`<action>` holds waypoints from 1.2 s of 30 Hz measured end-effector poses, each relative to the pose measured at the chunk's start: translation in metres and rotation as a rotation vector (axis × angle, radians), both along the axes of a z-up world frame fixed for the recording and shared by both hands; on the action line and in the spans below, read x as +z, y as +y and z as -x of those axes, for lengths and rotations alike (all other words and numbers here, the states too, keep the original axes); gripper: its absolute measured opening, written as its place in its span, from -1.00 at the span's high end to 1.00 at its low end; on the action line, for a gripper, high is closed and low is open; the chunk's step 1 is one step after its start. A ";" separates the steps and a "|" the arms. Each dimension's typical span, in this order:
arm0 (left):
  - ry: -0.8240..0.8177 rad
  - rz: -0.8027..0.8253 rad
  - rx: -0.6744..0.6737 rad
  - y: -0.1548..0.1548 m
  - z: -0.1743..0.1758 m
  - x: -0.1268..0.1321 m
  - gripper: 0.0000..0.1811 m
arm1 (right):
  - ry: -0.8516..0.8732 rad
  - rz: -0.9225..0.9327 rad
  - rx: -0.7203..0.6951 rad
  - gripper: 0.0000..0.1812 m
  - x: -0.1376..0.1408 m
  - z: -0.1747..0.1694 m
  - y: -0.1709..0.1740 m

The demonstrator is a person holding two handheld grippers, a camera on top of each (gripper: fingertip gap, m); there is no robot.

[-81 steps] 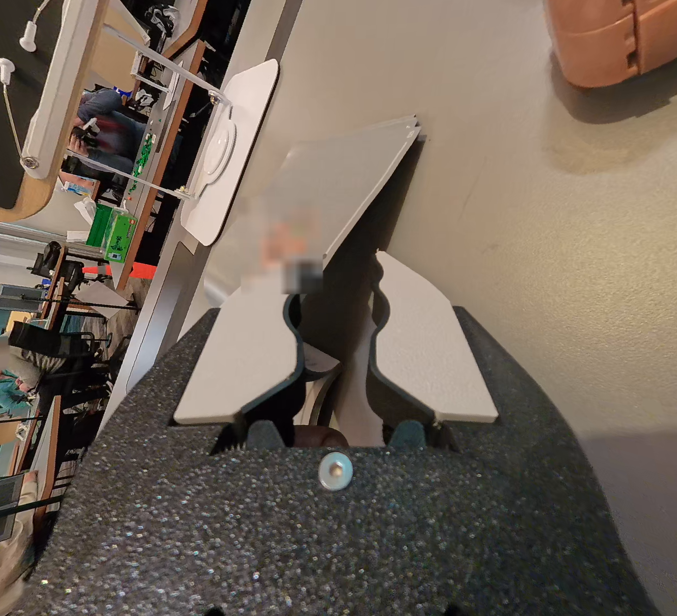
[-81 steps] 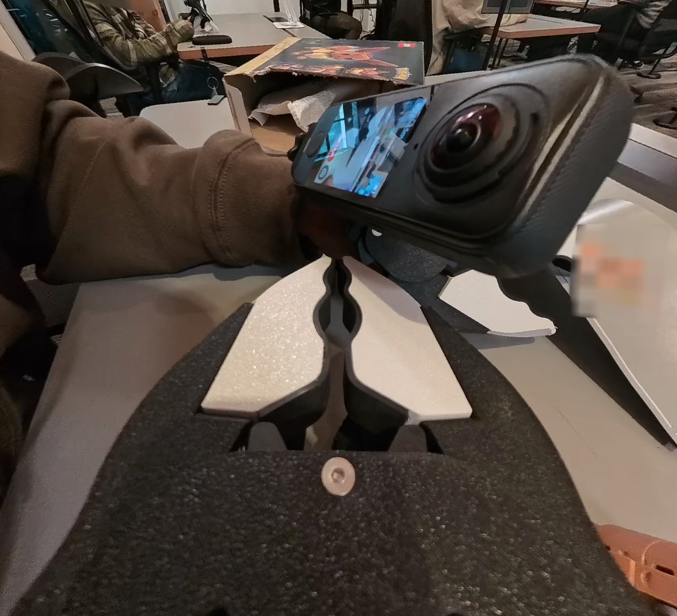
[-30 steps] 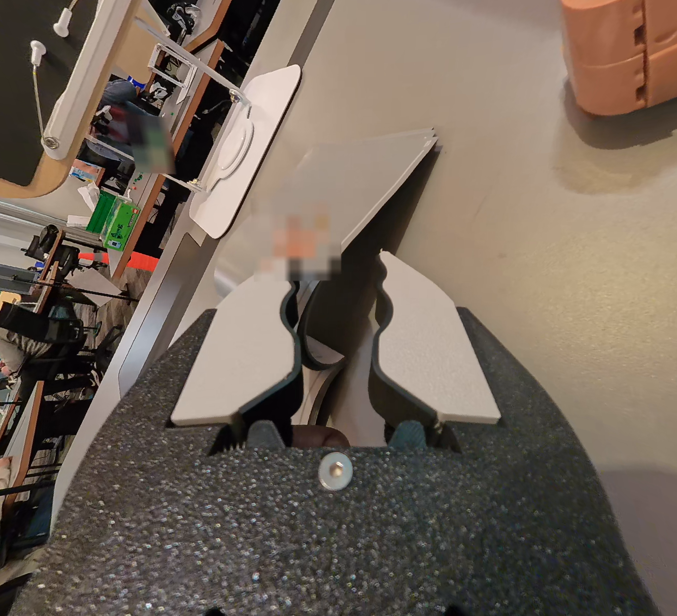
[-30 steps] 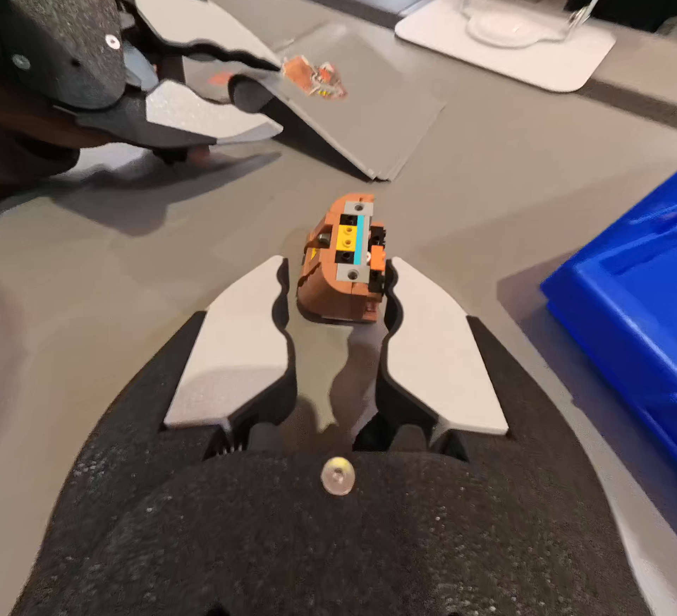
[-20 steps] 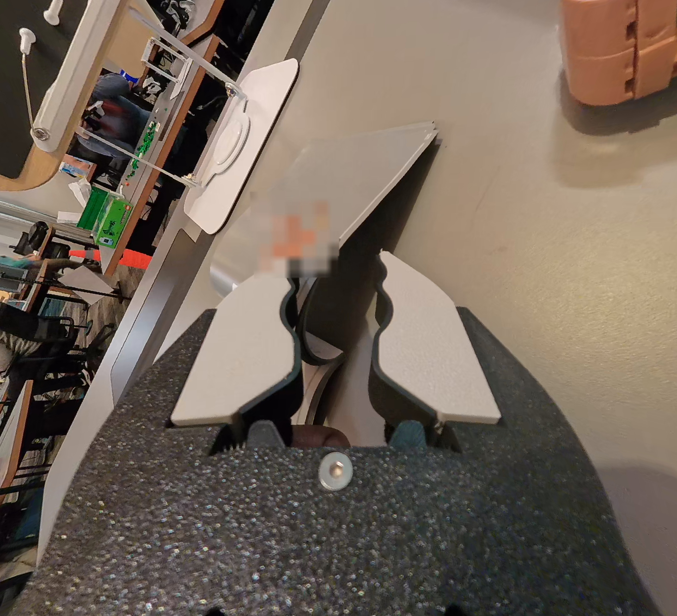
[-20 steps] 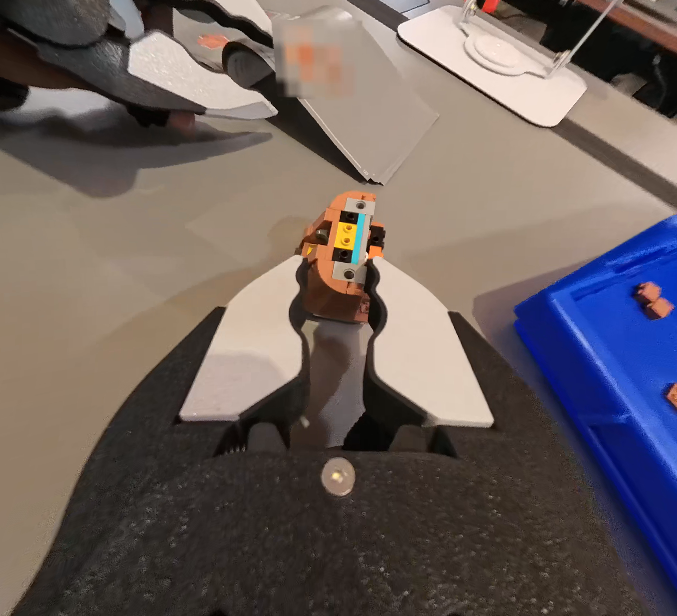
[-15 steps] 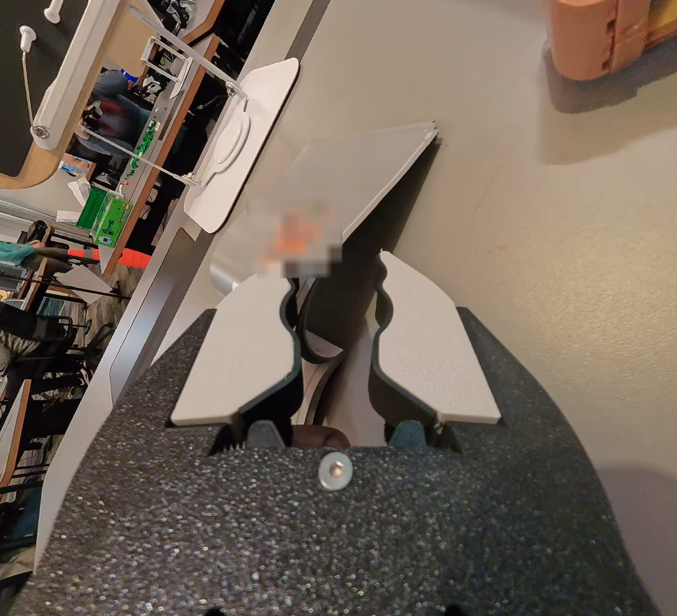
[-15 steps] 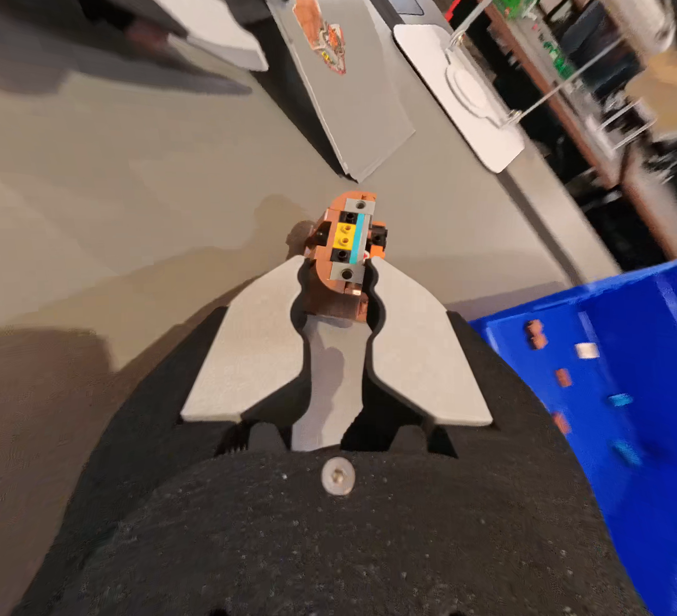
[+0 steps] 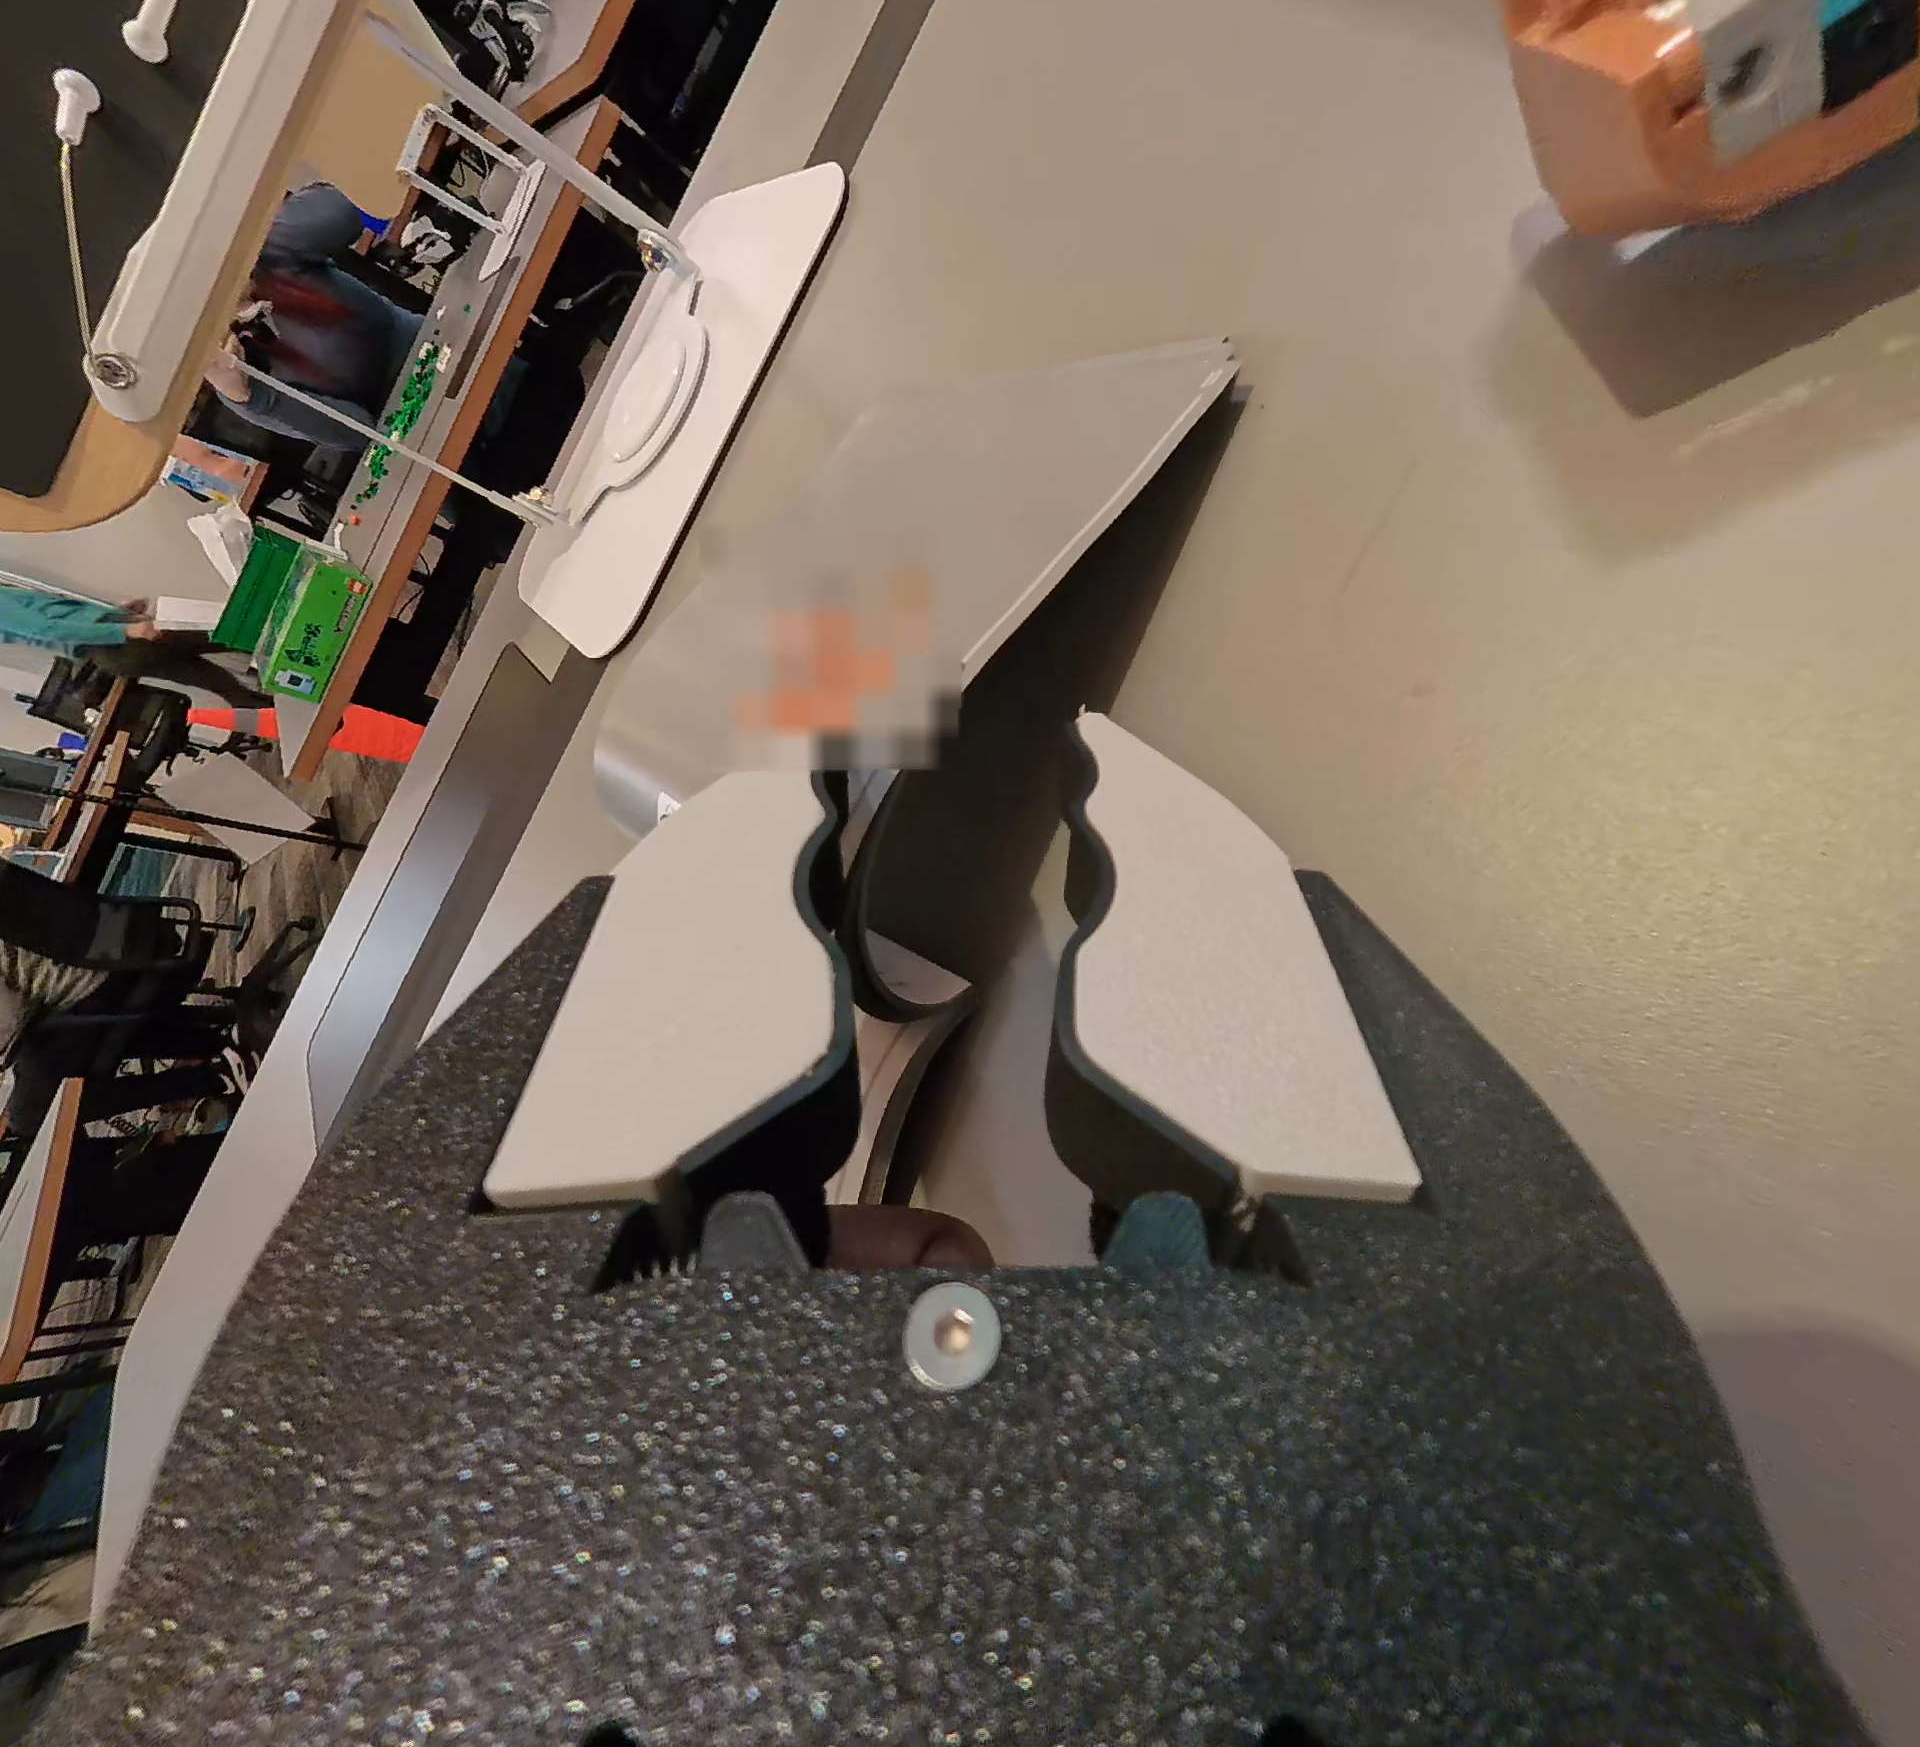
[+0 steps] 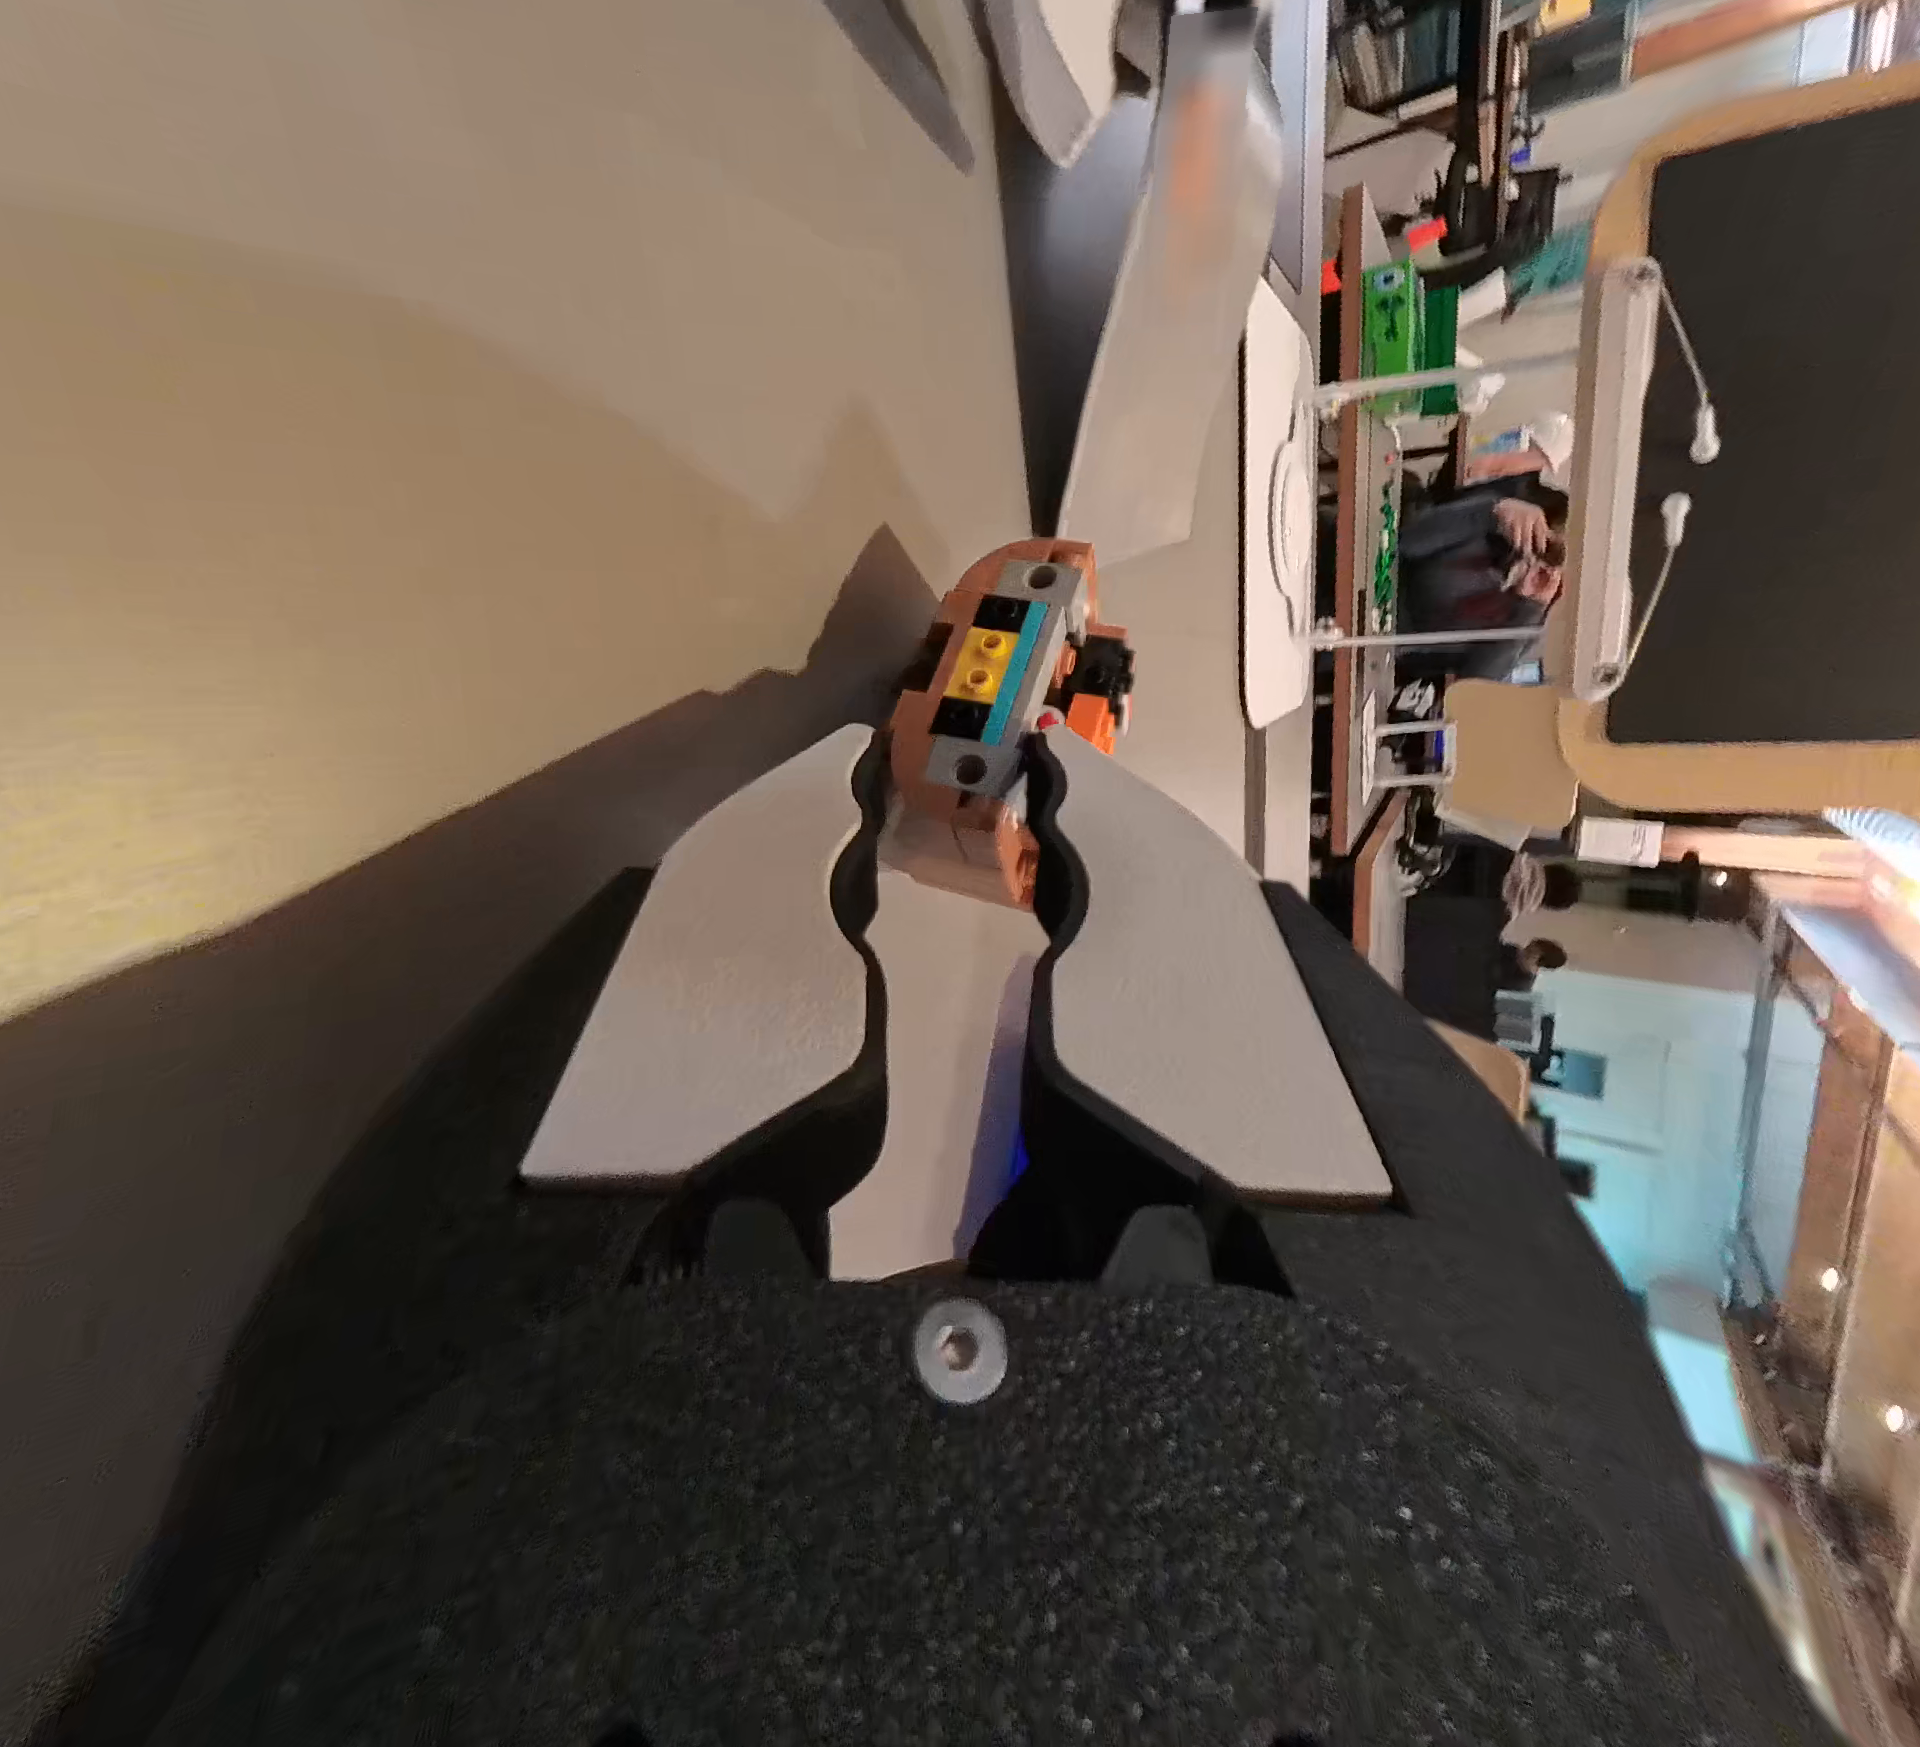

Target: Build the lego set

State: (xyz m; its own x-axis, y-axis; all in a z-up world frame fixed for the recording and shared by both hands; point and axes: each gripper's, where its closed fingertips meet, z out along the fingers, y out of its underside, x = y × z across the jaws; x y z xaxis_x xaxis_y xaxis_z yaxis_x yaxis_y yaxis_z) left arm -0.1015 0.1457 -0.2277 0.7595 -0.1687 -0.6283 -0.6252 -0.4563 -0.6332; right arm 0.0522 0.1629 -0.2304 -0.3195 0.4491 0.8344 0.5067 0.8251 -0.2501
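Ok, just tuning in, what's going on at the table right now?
A person is working with two handheld grippers on a lego build. The right gripper is shut on a small brown lego model and has it tipped up off the grey table. The left gripper is propping up the instruction booklet, with one finger tucked under its raised pages, while the booklet's far edge rests on the table. A white stand base sits beyond the booklet.
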 end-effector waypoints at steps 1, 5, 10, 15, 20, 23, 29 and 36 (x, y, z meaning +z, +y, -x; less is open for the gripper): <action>0.000 0.000 -0.001 0.000 0.000 0.000 0.56 | -0.013 -0.014 0.022 0.72 -0.001 -0.001 -0.002; 0.001 0.000 -0.001 0.000 0.000 0.000 0.56 | -0.052 -0.058 0.079 0.72 -0.003 -0.003 -0.007; 0.002 -0.002 0.000 -0.001 0.000 0.001 0.56 | -0.057 -0.073 0.080 0.74 -0.003 -0.003 -0.004; -0.004 -0.002 -0.002 -0.001 -0.001 0.001 0.56 | -0.048 -0.056 0.062 0.74 -0.002 -0.003 0.000; -0.011 -0.007 -0.007 -0.002 -0.002 0.003 0.56 | -0.021 -0.006 0.036 0.73 0.003 -0.007 0.003; -0.015 -0.016 -0.013 -0.003 -0.002 0.005 0.56 | 0.002 0.068 0.032 0.73 0.006 -0.009 -0.002; -0.039 -0.048 -0.017 -0.003 -0.001 0.011 0.54 | 0.060 0.458 0.134 0.72 0.009 0.000 -0.066; -0.044 -0.078 -0.018 -0.002 0.000 0.014 0.52 | 0.021 0.537 0.284 0.72 -0.007 0.027 -0.120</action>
